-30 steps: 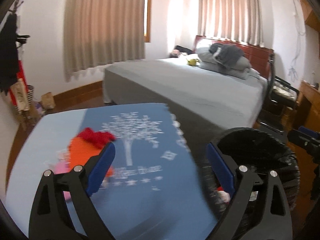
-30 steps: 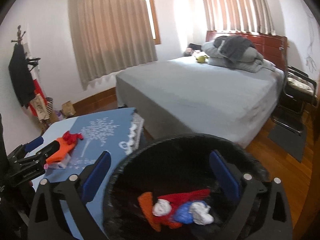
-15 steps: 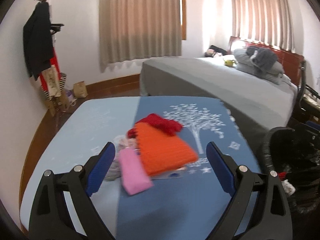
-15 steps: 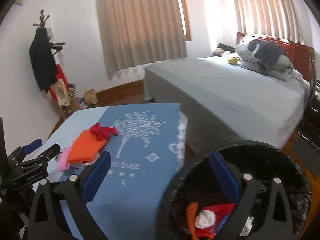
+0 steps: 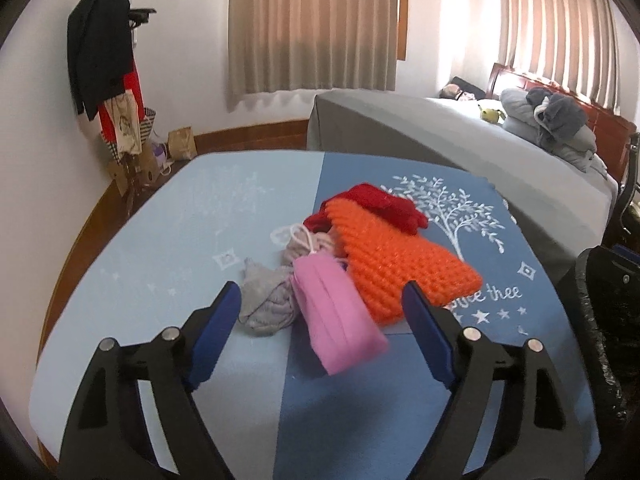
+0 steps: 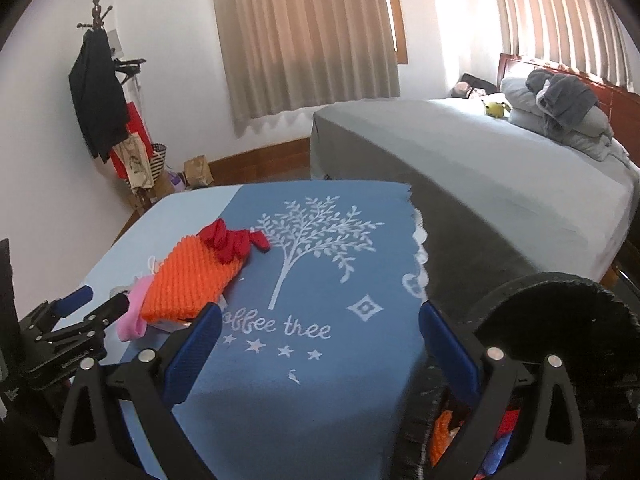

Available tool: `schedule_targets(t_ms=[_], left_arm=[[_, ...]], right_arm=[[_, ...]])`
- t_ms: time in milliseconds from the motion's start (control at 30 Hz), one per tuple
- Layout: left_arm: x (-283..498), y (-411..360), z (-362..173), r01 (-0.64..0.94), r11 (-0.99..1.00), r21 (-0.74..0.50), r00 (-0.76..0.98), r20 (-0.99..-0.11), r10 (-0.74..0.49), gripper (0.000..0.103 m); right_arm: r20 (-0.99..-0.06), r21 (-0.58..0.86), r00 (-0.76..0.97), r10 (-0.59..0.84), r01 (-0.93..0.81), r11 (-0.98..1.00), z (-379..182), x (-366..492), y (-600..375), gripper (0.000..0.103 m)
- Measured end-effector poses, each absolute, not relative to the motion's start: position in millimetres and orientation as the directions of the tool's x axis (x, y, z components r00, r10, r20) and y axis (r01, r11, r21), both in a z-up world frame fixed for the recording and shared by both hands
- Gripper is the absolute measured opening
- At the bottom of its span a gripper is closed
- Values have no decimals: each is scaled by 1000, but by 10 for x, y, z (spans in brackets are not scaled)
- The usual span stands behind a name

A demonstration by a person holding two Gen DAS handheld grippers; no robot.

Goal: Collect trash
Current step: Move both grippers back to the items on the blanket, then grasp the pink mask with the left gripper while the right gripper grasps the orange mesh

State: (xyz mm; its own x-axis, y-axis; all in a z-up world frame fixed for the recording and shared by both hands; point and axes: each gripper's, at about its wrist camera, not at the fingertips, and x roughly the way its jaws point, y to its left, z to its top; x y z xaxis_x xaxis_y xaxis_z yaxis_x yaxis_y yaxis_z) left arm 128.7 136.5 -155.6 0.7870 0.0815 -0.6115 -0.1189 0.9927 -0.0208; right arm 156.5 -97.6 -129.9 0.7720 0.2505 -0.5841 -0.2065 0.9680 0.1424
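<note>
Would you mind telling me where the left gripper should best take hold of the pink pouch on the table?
I would grip the near, free end of the pink pouch, across its narrow width. It lies lengthwise toward the open left gripper, already between the fingers. Its far end tucks against the orange knit piece and the grey cloth, so coming straight forward and low from the near side seems cleanest.

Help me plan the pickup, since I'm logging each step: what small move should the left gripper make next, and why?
Probably ease the left gripper forward and down, then close on the pink pouch. Its jaws are open and empty, and the pouch is the nearest piece of the pile, lying between them beside the orange knit piece. The black bin waits by the table's right edge.
</note>
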Motion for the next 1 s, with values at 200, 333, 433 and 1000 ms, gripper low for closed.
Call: schedule_targets(t_ms=[200,333,433,1000], left_arm=[[1384,1372,-1709,-117,992,-50,763,-644,57,71],[1428,1345,-1777,-101,993,-64,754,-656,35,65],[1445,1322,-1789,-92,993,-72,756,-654,23,61],[1337,1331,-1652,-64,986,-157,776,-629,-50,19]], right_arm=[[-601,128,759,250,-217,968,-1377,1597,-907,97],[-611,129,751,249,-215,968,-1422,1618,-903,97],[-616,131,747,249,-215,968,-1438,1626,-902,97],[-611,129,750,253,-222,967,-1425,1612,-891,97]])
